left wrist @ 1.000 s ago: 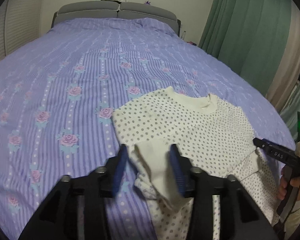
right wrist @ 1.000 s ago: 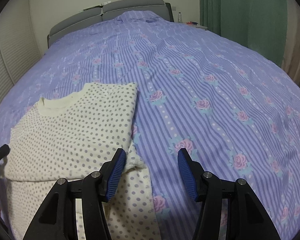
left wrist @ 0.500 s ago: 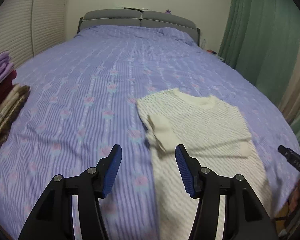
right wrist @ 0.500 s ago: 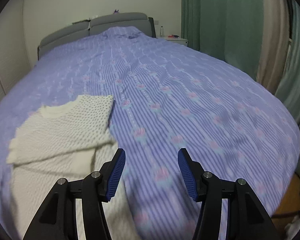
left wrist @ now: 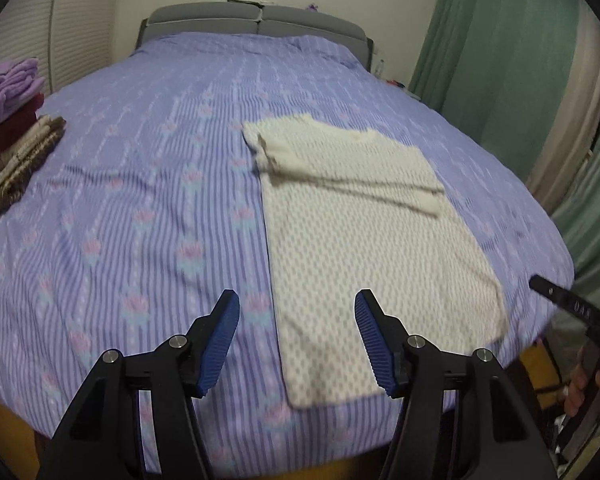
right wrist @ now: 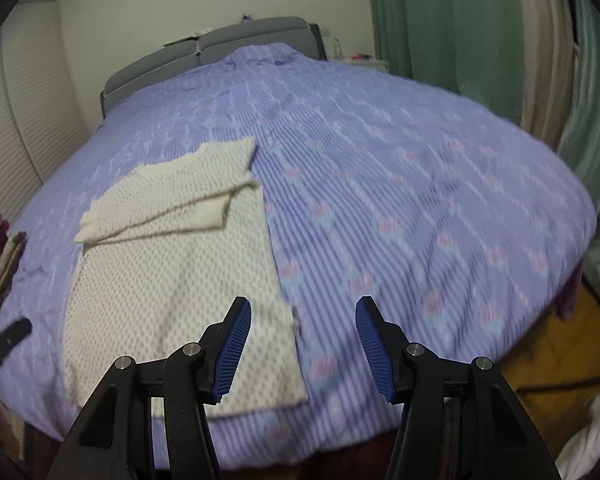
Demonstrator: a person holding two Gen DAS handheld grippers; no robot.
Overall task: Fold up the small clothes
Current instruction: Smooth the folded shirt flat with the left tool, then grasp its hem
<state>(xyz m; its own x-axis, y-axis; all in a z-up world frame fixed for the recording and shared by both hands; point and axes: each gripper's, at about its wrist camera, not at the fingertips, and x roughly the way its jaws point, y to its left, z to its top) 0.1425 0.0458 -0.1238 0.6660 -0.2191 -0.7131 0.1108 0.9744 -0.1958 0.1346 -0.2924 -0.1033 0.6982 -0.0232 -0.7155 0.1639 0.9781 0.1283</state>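
A cream polka-dot shirt (left wrist: 364, 224) lies flat on the purple floral bedspread (left wrist: 148, 200), collar toward the headboard, both sleeves folded across its chest. It also shows in the right wrist view (right wrist: 172, 272). My left gripper (left wrist: 296, 336) is open and empty, above the shirt's lower left hem near the bed's foot. My right gripper (right wrist: 302, 344) is open and empty, above the shirt's lower right hem. The right gripper's tip shows in the left wrist view (left wrist: 560, 300).
A stack of folded clothes (left wrist: 8, 128), purple on top, dark red and brown below, sits at the bed's left edge. A grey headboard (left wrist: 256, 20) stands at the far end. Green curtains (left wrist: 500, 60) hang on the right. The bed's foot edge is just below the grippers.
Both grippers have pulled back from the sleeves toward the foot of the bed. The left gripper has let go of the left sleeve, which now lies folded across the chest.
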